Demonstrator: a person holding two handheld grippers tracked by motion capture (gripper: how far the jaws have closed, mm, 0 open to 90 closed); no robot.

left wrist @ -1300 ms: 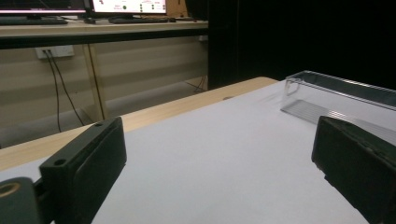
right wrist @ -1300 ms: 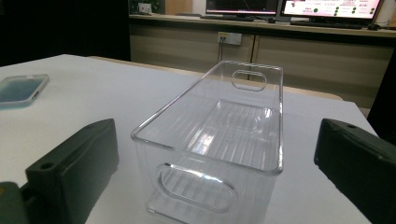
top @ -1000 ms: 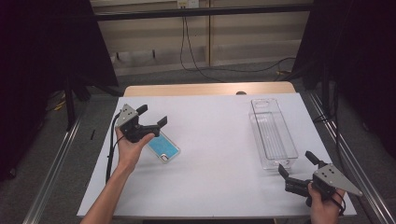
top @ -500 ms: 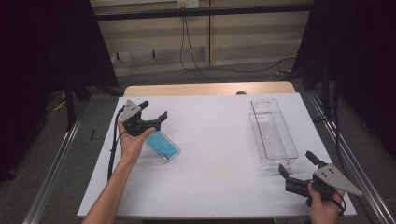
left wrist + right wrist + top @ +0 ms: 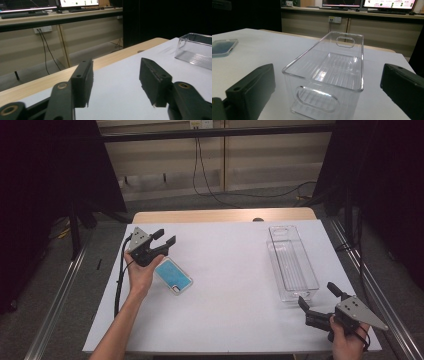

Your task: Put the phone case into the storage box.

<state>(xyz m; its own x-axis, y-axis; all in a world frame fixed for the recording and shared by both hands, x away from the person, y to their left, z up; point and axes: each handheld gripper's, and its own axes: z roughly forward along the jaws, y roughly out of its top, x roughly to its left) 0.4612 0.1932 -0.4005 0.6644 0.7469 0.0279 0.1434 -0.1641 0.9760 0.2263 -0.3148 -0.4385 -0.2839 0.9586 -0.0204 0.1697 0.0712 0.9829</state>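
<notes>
A blue phone in a clear case [image 5: 173, 275] lies flat on the white table [image 5: 230, 285], left of the middle; it also appears as a small flat shape [image 5: 223, 47] in the right gripper view. My left gripper [image 5: 164, 237] hovers open just above and behind the phone, with nothing between its fingers [image 5: 82, 82]. A long clear plastic bin [image 5: 291, 261] stands empty at the right. My right gripper [image 5: 320, 299] rests open near the table's front right corner, facing the bin's near end [image 5: 322, 85].
A wooden strip [image 5: 220, 216] edges the table's far side. Dark curtains [image 5: 45, 180] hang at both sides, and cables [image 5: 210, 175] run along the back wall. A metal rail [image 5: 55, 305] borders the left side. Monitors [image 5: 387, 3] stand on a rear desk.
My left gripper has risen and drawn back from the phone, moving away toward the far left. The phone stays flat on the table. My right gripper has not moved.
</notes>
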